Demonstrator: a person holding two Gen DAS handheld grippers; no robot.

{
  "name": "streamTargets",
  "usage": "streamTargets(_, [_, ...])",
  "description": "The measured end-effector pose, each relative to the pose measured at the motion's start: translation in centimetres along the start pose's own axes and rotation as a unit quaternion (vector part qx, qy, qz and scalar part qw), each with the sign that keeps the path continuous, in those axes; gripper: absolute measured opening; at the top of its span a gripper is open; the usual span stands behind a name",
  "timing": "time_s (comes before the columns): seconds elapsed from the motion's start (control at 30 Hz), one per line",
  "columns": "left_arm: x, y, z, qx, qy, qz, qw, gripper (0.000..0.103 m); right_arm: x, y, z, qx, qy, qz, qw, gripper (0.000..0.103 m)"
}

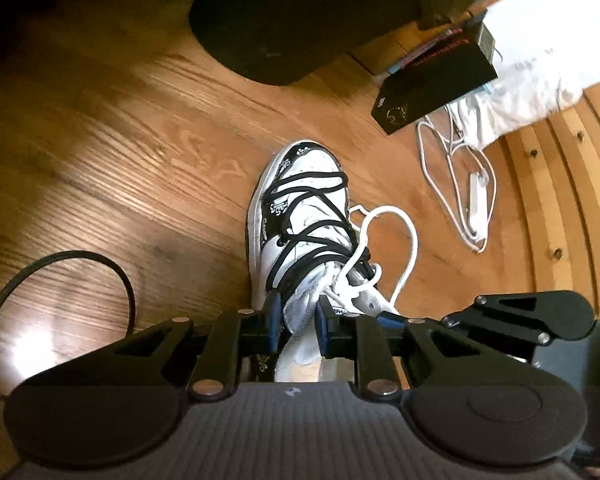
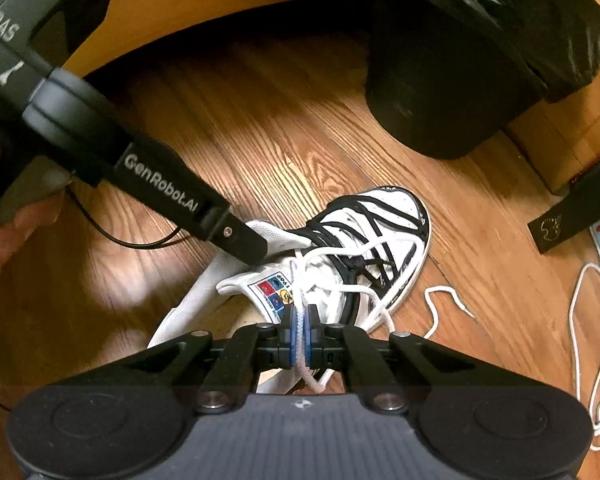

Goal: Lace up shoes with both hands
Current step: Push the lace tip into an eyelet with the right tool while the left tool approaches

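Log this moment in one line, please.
left gripper: closed on shoe tongue | right gripper: shut on white lace | shoe: on wood floor

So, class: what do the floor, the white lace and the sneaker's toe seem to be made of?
Floor: varnished wood, visible grain and sheen. White lace: braided textile, woven pattern. Sneaker toe: perforated white leather or synthetic, with glossy black trim.

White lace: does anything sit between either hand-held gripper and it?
Nothing visible. The right hand-held gripper is already shut on the white lace. The left hand-held gripper grips the shoe by its white collar fabric, with no obstacle before the loose lace loop.
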State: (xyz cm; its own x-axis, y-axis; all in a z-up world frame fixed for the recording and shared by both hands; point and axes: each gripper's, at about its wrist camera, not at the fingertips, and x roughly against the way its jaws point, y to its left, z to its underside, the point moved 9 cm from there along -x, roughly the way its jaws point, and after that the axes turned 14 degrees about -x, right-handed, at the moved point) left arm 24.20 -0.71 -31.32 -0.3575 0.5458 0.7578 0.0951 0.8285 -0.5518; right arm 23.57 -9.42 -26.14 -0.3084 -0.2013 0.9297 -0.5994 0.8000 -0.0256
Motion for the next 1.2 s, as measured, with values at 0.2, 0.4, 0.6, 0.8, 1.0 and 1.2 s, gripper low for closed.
streamTargets(0.2, [-0.3, 0.9, 0.2, 0.052, -0.001, 0.023, 0.9984, 0.021, 0.2, 0.2, -0.3, 0.02, -0.009, -0.004, 1.0, 0.004])
streamTargets(0.4, [-0.6, 1.3, 0.1, 0.063, -0.001, 0.033, 0.9975, 0.021, 0.1, 0.7, 0.1, 0.051, -0.016, 0.002, 0.999, 0.004])
streamTargets(0.6, [-0.6, 1.4, 0.1, 0.066, 0.001, 0.036, 0.9971, 0.021, 0.5, 0.5, 0.2, 0.045, -0.018, -0.006, 0.999, 0.004])
streamTargets(0.8, [-0.6, 1.6, -0.1, 0.064, 0.002, 0.036, 0.9973, 0.021, 0.4, 0.3, 0.1, 0.032, -0.022, -0.015, 0.999, 0.004])
streamTargets(1.0, [-0.6, 1.3, 0.1, 0.071, -0.002, 0.034, 0.9969, 0.021, 0.1, 0.5, -0.2, 0.038, -0.024, -0.015, 0.999, 0.004])
streamTargets(1.2, [-0.6, 1.5, 0.0, 0.068, -0.001, 0.034, 0.9971, 0.021, -0.2, 0.2, -0.3, 0.031, -0.025, -0.021, 0.999, 0.004])
